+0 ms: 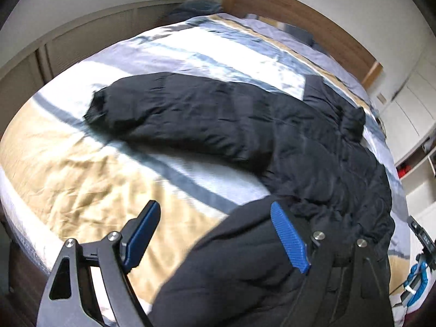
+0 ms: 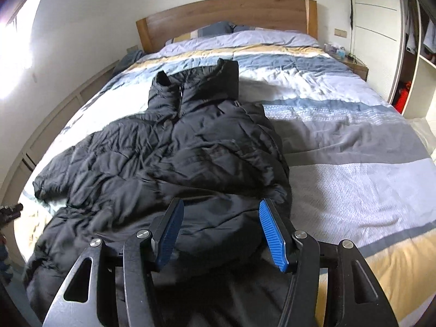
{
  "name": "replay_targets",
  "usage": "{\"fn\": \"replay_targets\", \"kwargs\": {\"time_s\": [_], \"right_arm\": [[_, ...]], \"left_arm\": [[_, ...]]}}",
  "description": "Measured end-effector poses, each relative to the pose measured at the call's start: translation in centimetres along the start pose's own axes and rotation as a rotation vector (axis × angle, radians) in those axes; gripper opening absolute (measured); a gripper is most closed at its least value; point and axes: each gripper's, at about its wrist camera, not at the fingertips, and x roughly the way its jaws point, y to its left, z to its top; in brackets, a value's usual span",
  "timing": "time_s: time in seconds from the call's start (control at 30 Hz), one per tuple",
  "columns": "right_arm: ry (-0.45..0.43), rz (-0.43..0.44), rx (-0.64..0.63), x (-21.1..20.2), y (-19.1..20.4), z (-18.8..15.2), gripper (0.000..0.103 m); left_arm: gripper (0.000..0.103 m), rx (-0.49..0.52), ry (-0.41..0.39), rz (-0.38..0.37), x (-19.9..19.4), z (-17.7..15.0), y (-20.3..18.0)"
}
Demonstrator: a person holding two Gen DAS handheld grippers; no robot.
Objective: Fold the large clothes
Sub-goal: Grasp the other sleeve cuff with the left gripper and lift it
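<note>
A large black puffer jacket (image 1: pixel 299 147) lies on the bed, one sleeve (image 1: pixel 169 109) stretched out to the left. In the right wrist view the jacket (image 2: pixel 169 158) lies rumpled lengthwise, collar toward the headboard. My left gripper (image 1: pixel 215 234) is open above the jacket's near hem, its right blue pad over black fabric and its left pad over the bedspread. My right gripper (image 2: pixel 220 229) is open, jaws wide, just above the jacket's lower part, holding nothing.
The bed carries a striped blue, white and tan bedspread (image 2: pixel 354 141). A wooden headboard (image 2: pixel 226 13) and pillows stand at the far end. A wardrobe (image 2: pixel 417 54) and nightstand (image 2: pixel 354 65) are at the right, a low wall panel (image 1: pixel 81 41) at the left.
</note>
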Motion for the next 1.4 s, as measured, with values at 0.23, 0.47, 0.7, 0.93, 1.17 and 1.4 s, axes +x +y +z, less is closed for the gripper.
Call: {"fn": "replay_targets", "kwargs": {"time_s": [0.23,0.47,0.7,0.93,1.17,1.4], "right_arm": [[-0.027,0.000,0.053,-1.3,2.8,0.5,0.059],[-0.032,0.040,0.037,-1.3,6.4,0.8,0.060],[-0.021,0.017,0.009,-1.7,7.3,0.8,0.061],[-0.020,-0.044,0.019,-2.7,5.5,0.7,0.061],[-0.024,-0.072,0.055,-3.5,3.2,0.1,0.061],[-0.039,-0.057,0.068,-4.5,2.6,-0.6,0.061]], "left_arm": [[0.083,-0.142,0.005,-0.011,1.0,3.3,7.4],[0.083,-0.383,0.004,-0.125,5.3,7.4,14.2],[0.083,-0.565,0.050,-0.196,11.7,8.1,17.3],[0.080,-0.735,0.019,-0.248,15.4,9.2,19.9],[0.027,-0.813,-0.022,-0.319,15.7,9.7,21.0],[0.010,-0.734,-0.063,-0.313,12.9,10.6,19.3]]}}
